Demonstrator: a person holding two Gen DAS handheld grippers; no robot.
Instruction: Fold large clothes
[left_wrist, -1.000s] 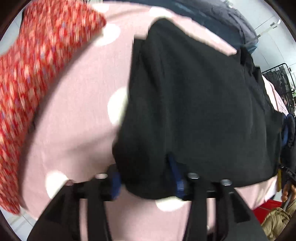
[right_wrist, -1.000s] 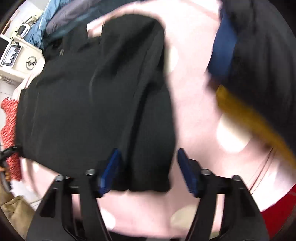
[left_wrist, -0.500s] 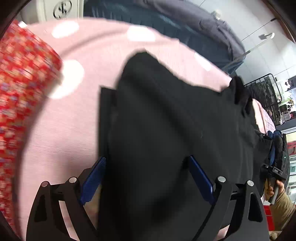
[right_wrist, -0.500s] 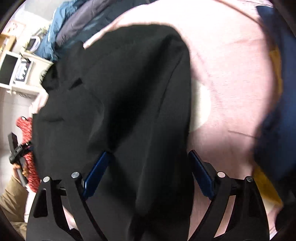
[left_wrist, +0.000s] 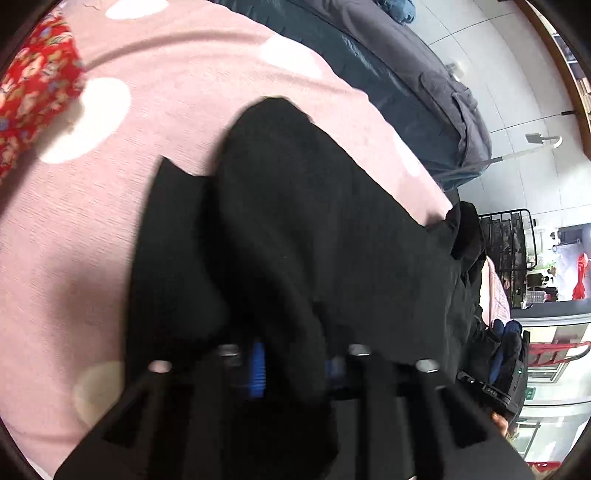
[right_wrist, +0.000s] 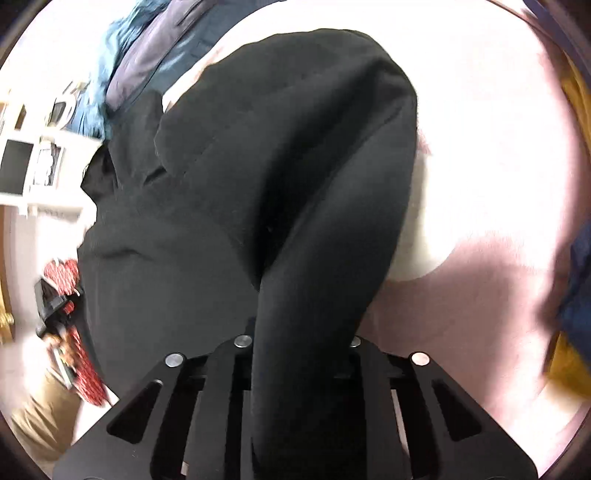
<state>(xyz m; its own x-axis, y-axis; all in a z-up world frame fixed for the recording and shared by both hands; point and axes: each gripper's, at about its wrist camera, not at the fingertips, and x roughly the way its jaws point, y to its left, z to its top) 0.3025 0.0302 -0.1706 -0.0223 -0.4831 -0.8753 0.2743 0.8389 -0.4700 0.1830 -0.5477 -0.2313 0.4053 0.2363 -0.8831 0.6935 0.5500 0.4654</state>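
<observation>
Both grippers clamped on black garment (left_wrist: 332, 240)

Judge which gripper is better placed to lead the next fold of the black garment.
Neither clearly: left gripper and right gripper have both just closed on bunched black garment over the pink spotted cover. Likely lift together.
</observation>
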